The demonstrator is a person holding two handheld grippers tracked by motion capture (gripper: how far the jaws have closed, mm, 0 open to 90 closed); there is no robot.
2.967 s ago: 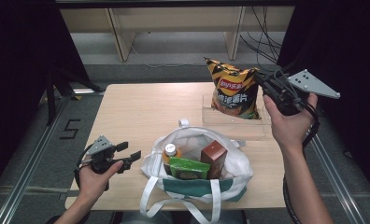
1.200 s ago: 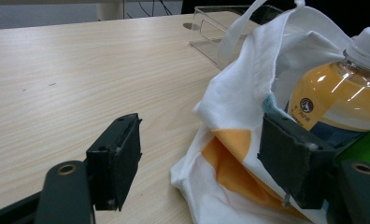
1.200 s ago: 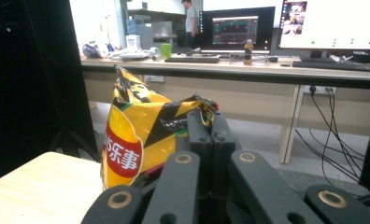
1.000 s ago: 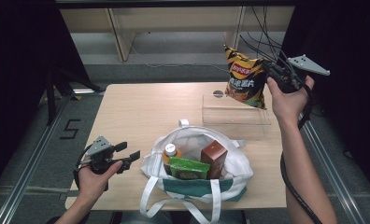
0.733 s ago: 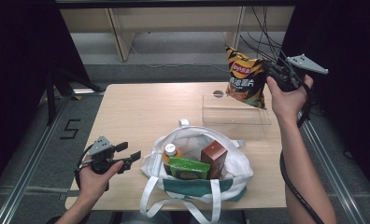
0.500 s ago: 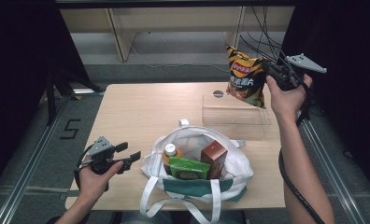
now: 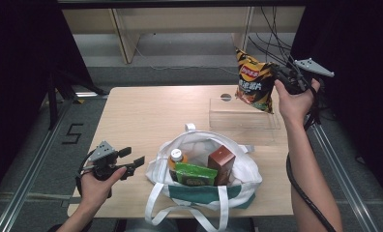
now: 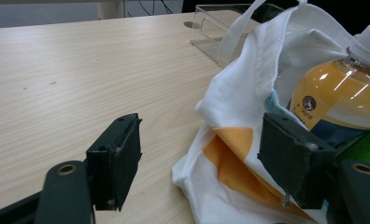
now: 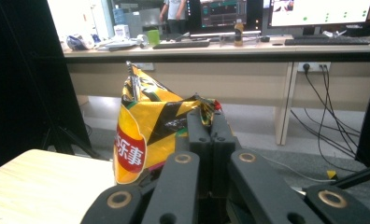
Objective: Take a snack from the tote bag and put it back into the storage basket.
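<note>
High view: right gripper is up in the air at the table's far right, jaws clamped on the top edge of the chip bag. Bag hangs clear of the wood, yellow and black w/ a red logo, dangling above the far end of the clear plastic tray. Person's right forearm runs up the right side, cable trailing under it. Near the front edge sits the white tote bag, mouth open, holding an orange-drink bottle, a green packet and a brown carton packed side by side. Left gripper is low at the table's front left corner, just beside the tote, jaws spread, nothing between them.

Left gripper view: both black jaws stand wide apart, empty. One is over bare table, the other right up against the tote's white cloth w/ its orange patch; can't tell if it touches. The bottle shows inside the bag's opening, white cap, orange liquid. Tray corner is visible farther back.

Right gripper view: jaws pressed tight together, pinching the crimped top seam of the chip bag. Bag hangs left of the jaws, a bit crumpled. Table corner sits low left; desks w/ monitors across the room behind.
</note>
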